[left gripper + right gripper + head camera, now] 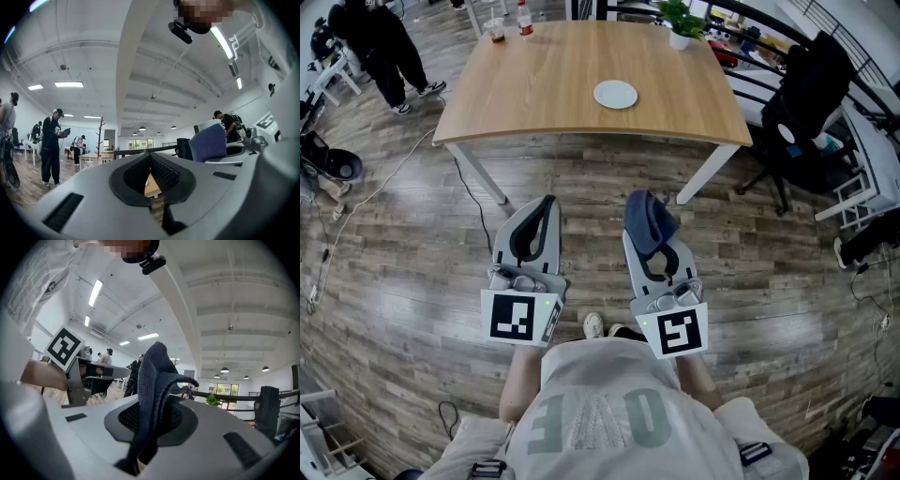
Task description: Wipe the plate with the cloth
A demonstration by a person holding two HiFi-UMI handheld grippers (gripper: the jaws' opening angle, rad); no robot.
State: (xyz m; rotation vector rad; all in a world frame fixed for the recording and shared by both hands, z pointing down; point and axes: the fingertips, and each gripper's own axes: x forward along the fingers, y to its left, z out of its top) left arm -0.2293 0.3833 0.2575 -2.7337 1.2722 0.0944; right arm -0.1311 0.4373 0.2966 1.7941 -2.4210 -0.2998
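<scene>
Both hands are holding their tools level, side by side over the floor, pointing toward the desk. The left tool is sitting closed and empty. The right tool is clamping the dark cloth, whose length is running along the jaws. The plate is lying on the desk, well apart.

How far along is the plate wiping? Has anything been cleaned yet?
Done: the cloth is picked up, pinched in the right claw. In hand: the person stands short of the table, both claws out over the floor, the left claw shut and empty. Left: the plate lies on the table, far from the cloth, so reaching it and wiping are to come.
</scene>
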